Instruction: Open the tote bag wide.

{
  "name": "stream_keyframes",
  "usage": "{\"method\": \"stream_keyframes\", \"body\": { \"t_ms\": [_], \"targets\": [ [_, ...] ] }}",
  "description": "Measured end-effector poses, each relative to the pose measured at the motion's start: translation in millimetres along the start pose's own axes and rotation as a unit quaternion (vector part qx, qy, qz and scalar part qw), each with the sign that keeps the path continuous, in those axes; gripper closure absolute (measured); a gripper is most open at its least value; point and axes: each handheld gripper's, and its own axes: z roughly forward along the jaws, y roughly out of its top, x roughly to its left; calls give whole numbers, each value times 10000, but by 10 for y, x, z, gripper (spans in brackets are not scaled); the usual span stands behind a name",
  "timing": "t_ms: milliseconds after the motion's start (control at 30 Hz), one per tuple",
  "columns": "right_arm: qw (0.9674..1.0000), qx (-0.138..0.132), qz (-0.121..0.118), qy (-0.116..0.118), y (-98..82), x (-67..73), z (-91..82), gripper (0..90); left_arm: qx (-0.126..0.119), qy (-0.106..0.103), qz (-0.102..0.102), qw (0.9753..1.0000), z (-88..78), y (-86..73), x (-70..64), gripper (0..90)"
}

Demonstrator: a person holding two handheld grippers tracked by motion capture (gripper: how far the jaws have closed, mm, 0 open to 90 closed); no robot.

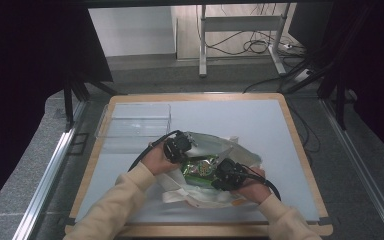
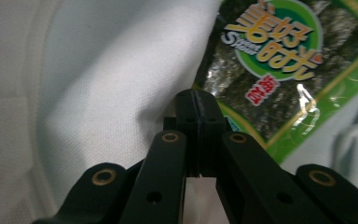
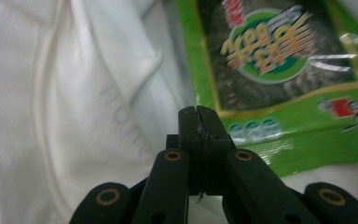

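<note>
While the table (image 1: 290, 150) carries everything, a white cloth bag (image 1: 215, 150) lies near its front edge, and it serves as the landmark. A clear plastic box (image 1: 135, 122) sits behind the bag, toward the left. A green seaweed snack packet (image 1: 200, 170) lies in the bag's open mouth. The left gripper (image 1: 179, 150), jaws pressed together on nothing, rests at the bag's left side; the right gripper (image 1: 227, 175), likewise closed and empty, at its right.
</note>
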Motion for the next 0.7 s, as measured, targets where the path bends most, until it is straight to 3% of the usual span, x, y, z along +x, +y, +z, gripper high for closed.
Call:
{"method": "stream_keyframes", "body": {
  "t_ms": [100, 333, 700],
  "targets": [
    [9995, 134, -113, 265, -69, 56, 25, 889, 12, 100, -64, 9999, 30, 8, 22, 900],
    [9982, 121, -327, 496, -169, 121, 21, 891, 94, 239, -158, 9995, 77, 19, 65, 900],
    [9977, 12, -434, 517, -235, 146, 16, 891, 51, 232, -365, 9991, 108, 10, 155, 900]
  ]
}}
